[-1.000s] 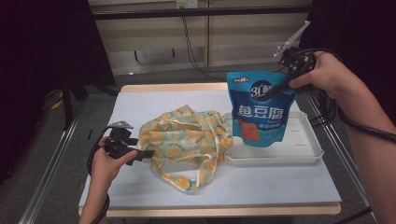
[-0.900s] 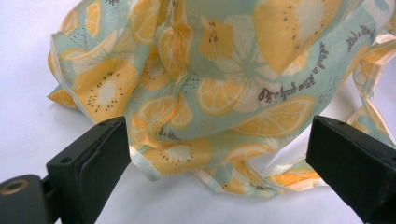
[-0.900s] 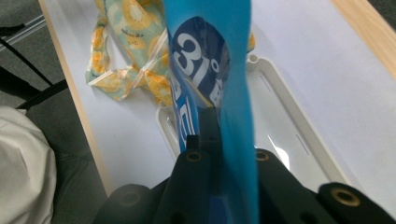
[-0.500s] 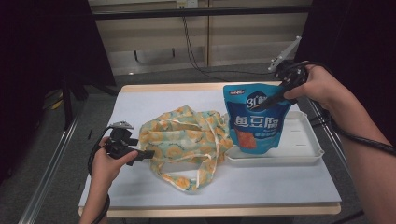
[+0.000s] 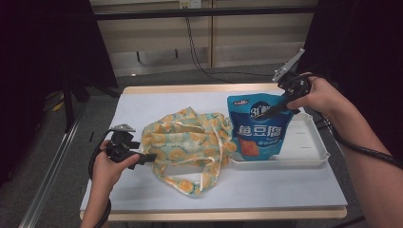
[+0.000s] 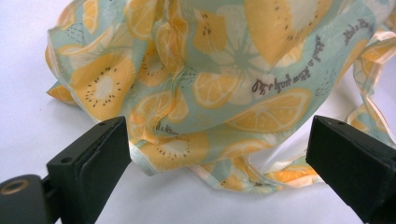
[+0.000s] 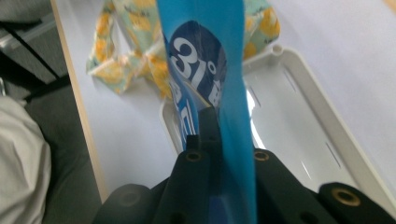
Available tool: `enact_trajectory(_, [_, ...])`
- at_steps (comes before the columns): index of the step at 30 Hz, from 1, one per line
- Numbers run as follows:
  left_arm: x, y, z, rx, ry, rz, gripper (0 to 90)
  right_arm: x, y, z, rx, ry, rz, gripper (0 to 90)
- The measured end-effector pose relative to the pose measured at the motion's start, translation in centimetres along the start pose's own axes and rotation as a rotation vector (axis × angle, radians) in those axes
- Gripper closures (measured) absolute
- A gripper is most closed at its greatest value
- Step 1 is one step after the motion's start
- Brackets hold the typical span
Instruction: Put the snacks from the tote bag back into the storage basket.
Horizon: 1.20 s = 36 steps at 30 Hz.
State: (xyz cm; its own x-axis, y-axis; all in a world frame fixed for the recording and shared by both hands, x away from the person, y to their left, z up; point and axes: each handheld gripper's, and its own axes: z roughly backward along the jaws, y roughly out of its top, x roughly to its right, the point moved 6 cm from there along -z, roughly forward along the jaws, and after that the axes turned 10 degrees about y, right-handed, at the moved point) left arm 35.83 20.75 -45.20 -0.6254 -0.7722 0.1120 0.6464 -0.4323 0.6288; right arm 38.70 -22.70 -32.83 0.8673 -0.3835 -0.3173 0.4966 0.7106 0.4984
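Across the frame's centre, desk (image 5: 142, 102): white, carries all.
Tote bag (image 5: 190, 142): centre, limp fruit-print cloth; likely light; take by a handle.
Tray (image 5: 304, 145): right, white.
Snack pouch (image 5: 258, 124): upright in tray, thin film, probably slippery; top edge best.
Right gripper (image 5: 273, 112): fingers clamped on pouch top.
Left gripper (image 5: 147, 156): fingers spread wide, cloth between.
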Motion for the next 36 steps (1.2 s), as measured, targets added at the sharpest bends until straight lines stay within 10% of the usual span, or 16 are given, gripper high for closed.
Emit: enact_trajectory(36, [0.0,0.3,-0.3,-0.009,-0.008,-0.007,5.7,-0.1,-5.3,1.7,-0.004,-0.18,-0.138,35.7])
